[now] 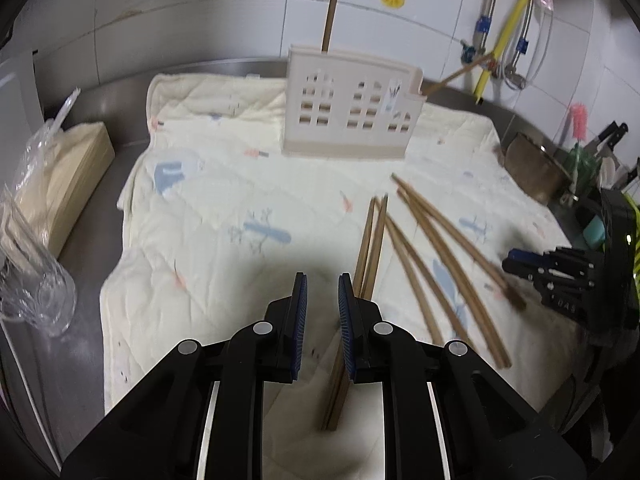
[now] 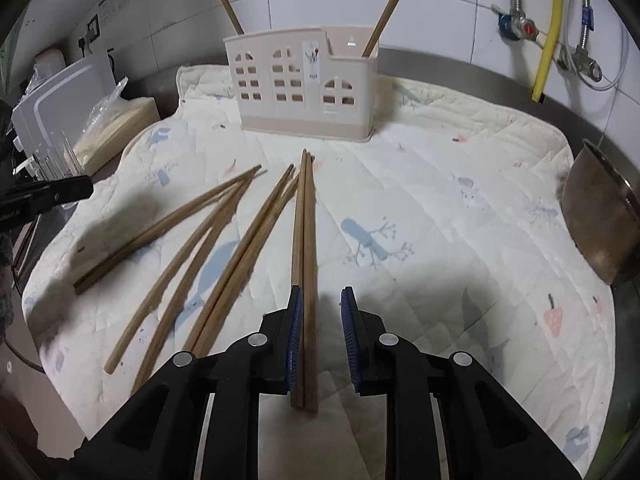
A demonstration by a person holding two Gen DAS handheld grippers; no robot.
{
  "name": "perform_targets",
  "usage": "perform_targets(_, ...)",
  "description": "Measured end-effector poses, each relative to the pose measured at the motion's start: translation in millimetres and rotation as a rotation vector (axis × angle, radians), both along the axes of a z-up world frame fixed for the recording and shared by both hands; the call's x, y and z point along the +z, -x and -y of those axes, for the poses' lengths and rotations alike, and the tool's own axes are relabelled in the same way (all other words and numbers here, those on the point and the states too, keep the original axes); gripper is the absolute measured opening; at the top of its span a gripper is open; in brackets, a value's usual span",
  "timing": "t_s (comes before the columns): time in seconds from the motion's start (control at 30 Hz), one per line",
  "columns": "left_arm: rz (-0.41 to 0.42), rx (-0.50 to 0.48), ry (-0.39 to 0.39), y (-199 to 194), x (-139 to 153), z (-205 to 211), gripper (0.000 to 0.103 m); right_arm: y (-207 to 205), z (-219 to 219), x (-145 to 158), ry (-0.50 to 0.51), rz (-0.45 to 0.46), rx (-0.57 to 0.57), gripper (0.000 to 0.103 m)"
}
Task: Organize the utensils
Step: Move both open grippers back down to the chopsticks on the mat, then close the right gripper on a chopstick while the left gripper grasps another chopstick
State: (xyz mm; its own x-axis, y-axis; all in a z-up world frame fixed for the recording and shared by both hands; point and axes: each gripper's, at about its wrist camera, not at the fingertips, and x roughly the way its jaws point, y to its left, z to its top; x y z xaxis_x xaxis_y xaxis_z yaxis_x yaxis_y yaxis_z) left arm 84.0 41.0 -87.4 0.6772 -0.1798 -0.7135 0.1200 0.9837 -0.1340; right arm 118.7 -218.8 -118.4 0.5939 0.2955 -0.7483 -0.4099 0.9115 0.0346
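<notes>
Quilted mat (image 2: 440, 208) on steel counter. Chopstick pair (image 2: 304, 240) runs 12–6 o'clock between right gripper (image 2: 322, 340) jaws, open, touching L pad only. Left gripper (image 1: 322, 328) open, empty. Holder (image 2: 300, 88) at 12.

Cream, brown and steel grey, with black tools.

Brown wooden chopsticks (image 2: 304, 240) lie on a cream quilted cloth (image 2: 440, 208) printed with pale blue trees and pink strawberries. The utensil holder (image 2: 300, 88) is cream with a beige base. Both grippers, left (image 1: 322, 304) and right (image 2: 321, 320), are black with blue pads.
</notes>
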Motion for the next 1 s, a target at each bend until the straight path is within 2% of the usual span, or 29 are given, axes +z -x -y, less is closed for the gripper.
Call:
perform_targets(0.13, -0.023, -0.008, -0.001, 4.7, -8.1, -0.5, 0.016, -3.4, -2.0, -9.5, 0.008, -0.026, 0.000, 0.015)
perform_targets(0.57, -0.081, -0.097, -0.027, 12.4, -31.6, 18.5, 0.016, -3.2, -6.2, -12.9, 0.040, -0.024, 0.019, 0.013)
perform_targets(1.0, -0.112, -0.089, -0.032, 2.6, -43.7, 13.9, 0.015, 0.8, -8.0, -13.4, 0.064, -0.011, 0.019, 0.013)
